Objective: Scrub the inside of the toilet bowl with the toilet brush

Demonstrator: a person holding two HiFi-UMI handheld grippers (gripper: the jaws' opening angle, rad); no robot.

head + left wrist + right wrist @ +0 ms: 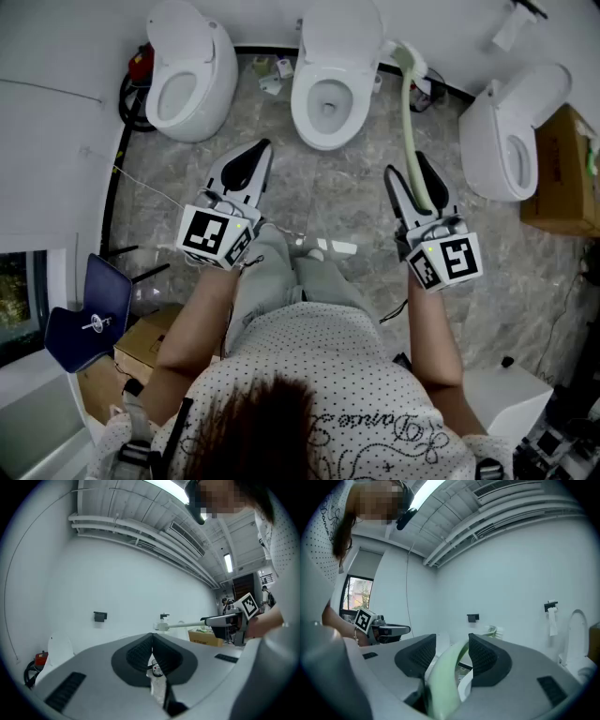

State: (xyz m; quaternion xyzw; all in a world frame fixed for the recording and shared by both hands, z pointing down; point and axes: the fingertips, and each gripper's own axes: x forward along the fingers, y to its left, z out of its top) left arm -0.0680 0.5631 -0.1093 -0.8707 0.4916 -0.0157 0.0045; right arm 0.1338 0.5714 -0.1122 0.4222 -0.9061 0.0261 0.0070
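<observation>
My right gripper (409, 171) clamps brush (409, 117); left gripper (255, 152) pinched together, empty. Lower head into middle bowl (302, 111), sweep under rim

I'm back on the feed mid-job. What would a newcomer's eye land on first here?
Three white toilets line the far wall: the left toilet, the middle toilet and the right toilet. The right gripper is shut on a pale green toilet brush, whose bristle head sits up beside the middle toilet's tank, not in any bowl. The left gripper is shut and empty over the floor.
</observation>
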